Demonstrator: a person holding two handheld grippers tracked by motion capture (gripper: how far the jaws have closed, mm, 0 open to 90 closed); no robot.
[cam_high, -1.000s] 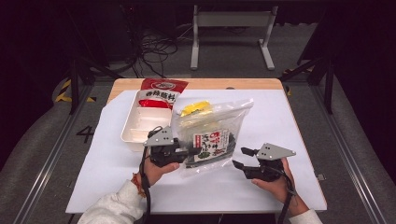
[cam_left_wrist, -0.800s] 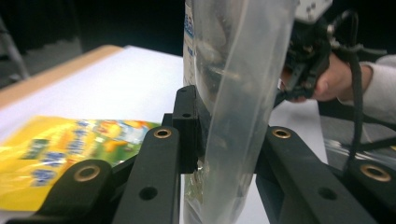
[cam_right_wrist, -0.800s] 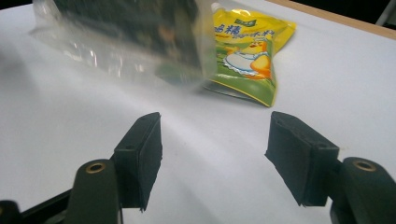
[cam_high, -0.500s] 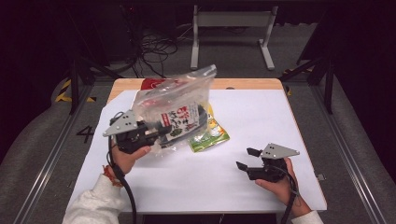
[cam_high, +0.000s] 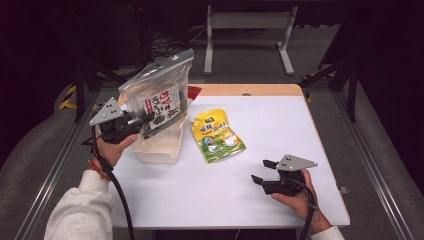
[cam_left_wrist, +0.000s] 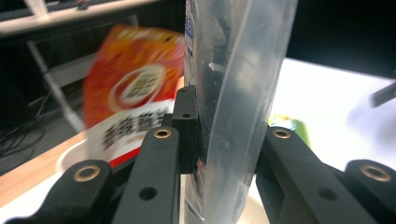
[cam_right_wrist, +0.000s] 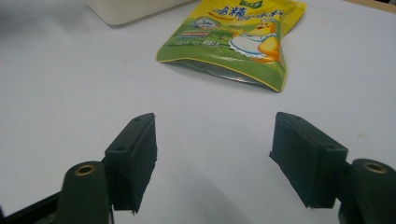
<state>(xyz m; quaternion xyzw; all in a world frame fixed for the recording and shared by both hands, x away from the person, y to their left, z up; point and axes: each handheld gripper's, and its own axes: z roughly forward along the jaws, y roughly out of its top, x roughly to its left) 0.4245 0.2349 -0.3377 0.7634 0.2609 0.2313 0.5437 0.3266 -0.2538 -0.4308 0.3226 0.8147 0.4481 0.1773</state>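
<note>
Moved since the earlier frame: clear bag (cam_high: 157, 97), carried left and up by the left gripper (cam_high: 142, 121), clamped on its edge, now above the white tray (cam_high: 159, 148). Right gripper (cam_high: 261, 171): jaws just opened, empty, resting on the worktop (cam_high: 280, 120). Progress: bag lifted, not yet set down; yellow pouch (cam_high: 217, 135) uncovered, ahead of the right gripper. Room: open worktop between; near edge close behind the right gripper.

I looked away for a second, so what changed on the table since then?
The left hand-held gripper, clamped on the clear bag, lifted it leftward over the white bin, uncovering the yellow pouch. The right hand-held gripper kept its place, empty, its jaws just opening wider. The bin stayed put.
</note>
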